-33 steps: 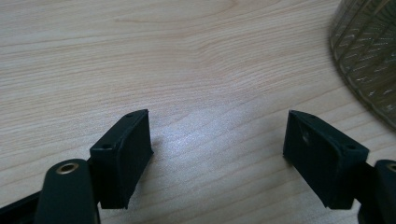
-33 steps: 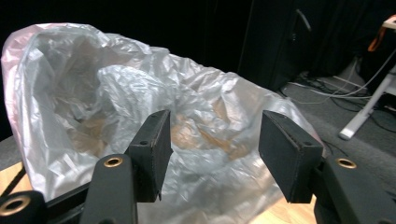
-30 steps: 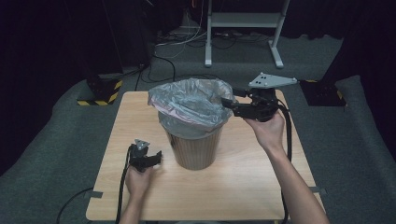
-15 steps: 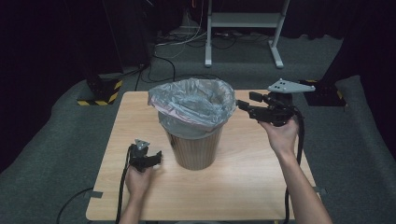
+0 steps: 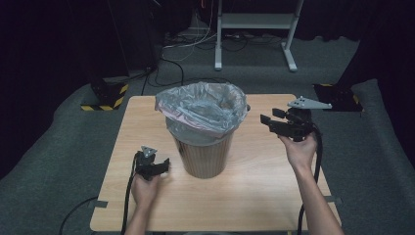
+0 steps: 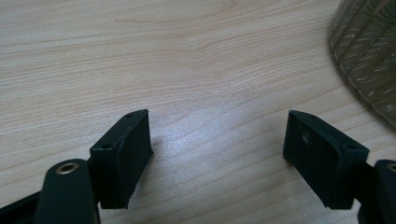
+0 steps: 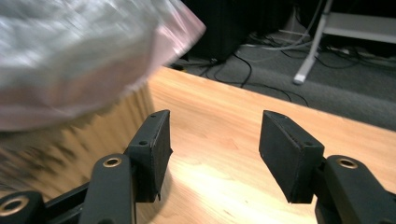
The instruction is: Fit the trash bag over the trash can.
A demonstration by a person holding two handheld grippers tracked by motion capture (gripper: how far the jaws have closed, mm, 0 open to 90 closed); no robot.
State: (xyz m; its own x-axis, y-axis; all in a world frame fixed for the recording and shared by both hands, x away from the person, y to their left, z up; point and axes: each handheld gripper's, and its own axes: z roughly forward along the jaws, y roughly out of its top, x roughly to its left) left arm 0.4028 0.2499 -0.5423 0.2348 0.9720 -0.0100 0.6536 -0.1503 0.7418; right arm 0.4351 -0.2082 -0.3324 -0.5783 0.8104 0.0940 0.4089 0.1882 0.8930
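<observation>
In the high view, a woven bin (image 5: 203, 154) lined with a clear bag (image 5: 201, 110) stands at the centre of the wooden table (image 5: 254, 196). The left tongs (image 5: 164, 165) rest low at lower left beside the bin; the right tongs (image 5: 266, 122) are held up at centre right, apart from the bag.

In the left gripper view, the left tongs (image 6: 217, 156) gape wide over bare table (image 6: 187, 60), with the bin (image 6: 369, 56) at upper right.

In the right gripper view, the right tongs (image 7: 215, 151) stand wide and empty, with the bag (image 7: 79, 56) blurred at upper left.
</observation>
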